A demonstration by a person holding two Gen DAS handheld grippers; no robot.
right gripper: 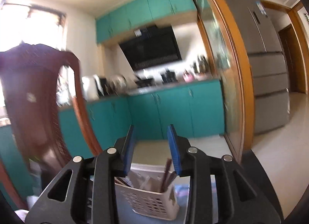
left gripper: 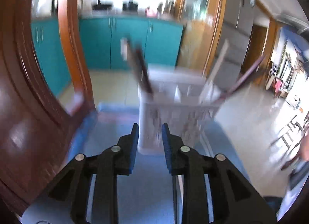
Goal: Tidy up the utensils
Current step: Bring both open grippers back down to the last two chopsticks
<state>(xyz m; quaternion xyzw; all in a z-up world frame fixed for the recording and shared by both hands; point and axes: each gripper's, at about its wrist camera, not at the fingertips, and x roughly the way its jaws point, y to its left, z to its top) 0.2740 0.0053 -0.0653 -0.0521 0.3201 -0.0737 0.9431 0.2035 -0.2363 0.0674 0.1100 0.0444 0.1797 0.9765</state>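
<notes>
Blurring hides the utensils (left gripper: 143,73) in the white basket (left gripper: 173,115); left tongs (left gripper: 150,130) and right tongs (right gripper: 151,132) gape empty.

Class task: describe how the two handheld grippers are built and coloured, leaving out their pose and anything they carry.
Both the left gripper and right gripper look alike: black angular plastic linkage arms with cut-out windows, round silver pivot pins, and two flat fingers faced with ribbed blue pads. No cables, markings or sleeves are visible.

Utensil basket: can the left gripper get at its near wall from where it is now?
Probably yes. The left gripper is open and empty, pointing at the white utensil basket across bare blue tabletop; nothing lies between, though the view is blurred.
</notes>
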